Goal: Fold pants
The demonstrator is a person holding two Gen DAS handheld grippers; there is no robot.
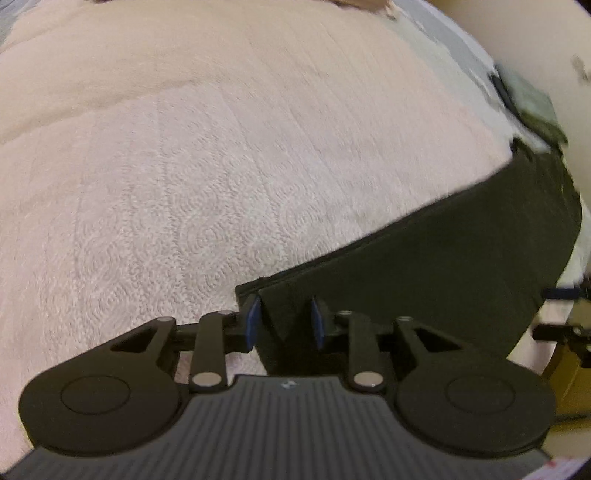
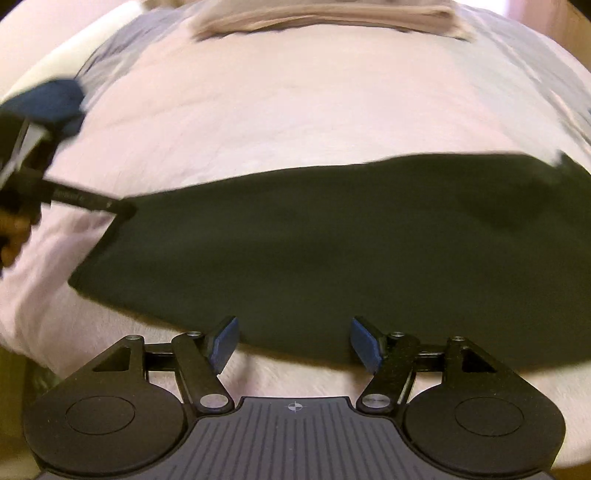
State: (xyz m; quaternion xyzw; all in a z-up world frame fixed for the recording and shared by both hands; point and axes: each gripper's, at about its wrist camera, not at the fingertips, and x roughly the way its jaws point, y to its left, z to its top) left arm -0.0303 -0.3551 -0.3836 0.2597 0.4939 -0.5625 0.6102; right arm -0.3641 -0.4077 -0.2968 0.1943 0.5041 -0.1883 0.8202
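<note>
Black pants (image 1: 443,240) (image 2: 332,240) lie flat as a long dark band across a pink textured bed cover (image 1: 221,147) (image 2: 258,110). My left gripper (image 1: 285,325) sits at the band's end corner, jaws a little apart. The corner's raised hem stands between the blue pads (image 1: 253,325), and no pinch on it shows. From the right wrist view, the left gripper (image 2: 123,210) touches the pants' far left corner, held by a hand (image 2: 14,236). My right gripper (image 2: 295,343) stands wide open over the pants' near long edge, nothing between its fingers. It also shows as the right gripper (image 1: 554,314) at the frame's right rim.
A folded beige cloth (image 2: 325,18) lies at the far side of the bed. Grey-blue bedding (image 2: 535,66) borders the pink cover at the back. A greenish item (image 1: 535,103) sits near the pants' far end by a pale wall (image 1: 535,37).
</note>
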